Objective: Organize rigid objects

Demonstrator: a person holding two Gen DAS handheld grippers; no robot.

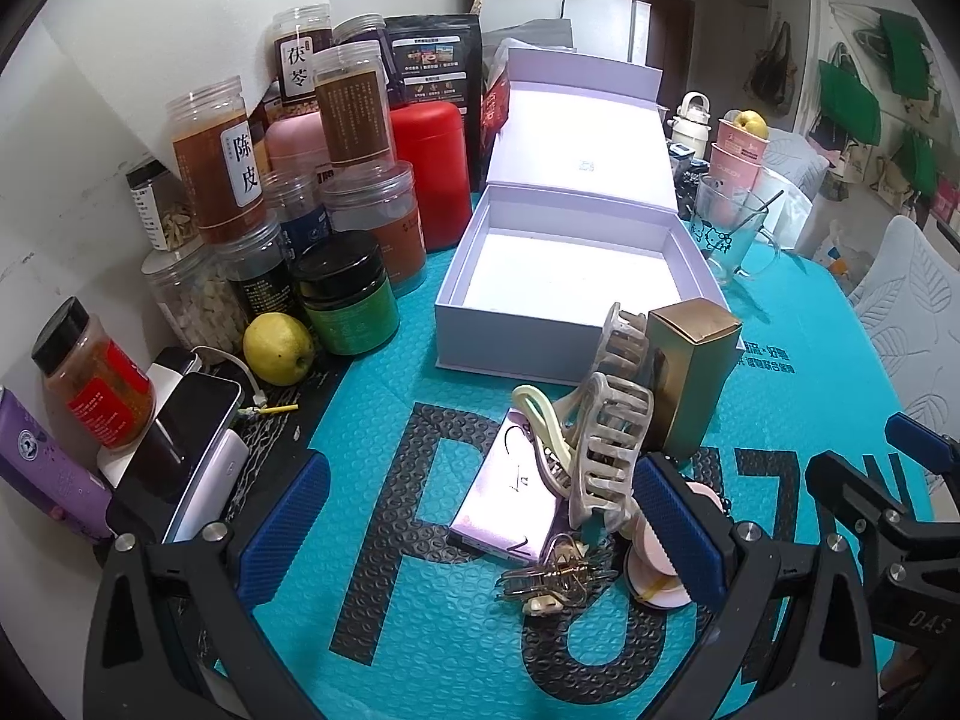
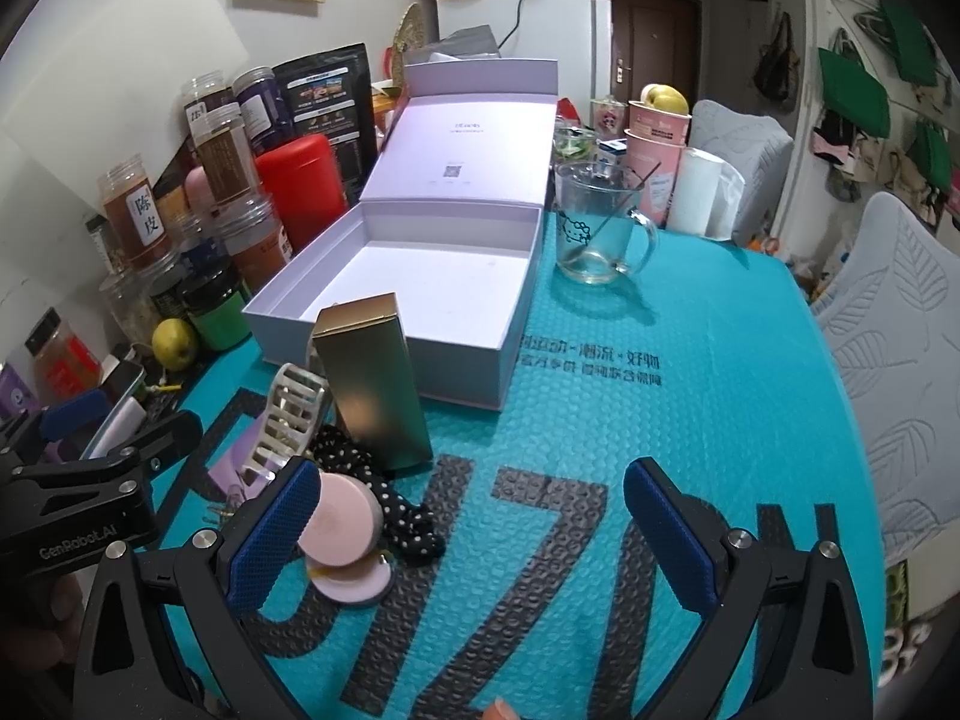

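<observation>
An open white box (image 1: 528, 324) (image 2: 390, 354) with its lid up stands on the teal mat, and its inside is bare. In front of it lie a gold carton (image 1: 690, 384) (image 2: 375, 384), a beige claw clip (image 1: 606, 444) (image 2: 288, 420), a pale clip (image 1: 540, 426), a lilac flat box (image 1: 504, 504), gold hair pins (image 1: 552, 582), pink round compacts (image 1: 648, 564) (image 2: 339, 528) and a dotted black scrunchie (image 2: 396, 504). My left gripper (image 1: 480, 528) is open just above the lilac box and pins. My right gripper (image 2: 474, 534) is open over bare mat, with the compacts at its left finger.
Jars, a red canister (image 1: 429, 174) and a lemon (image 1: 277, 348) crowd the left side by the wall. A phone and power bank (image 1: 192, 468) lie at the left edge. A glass mug (image 2: 591, 228), pink cups and a paper roll stand behind the box. Chairs are on the right.
</observation>
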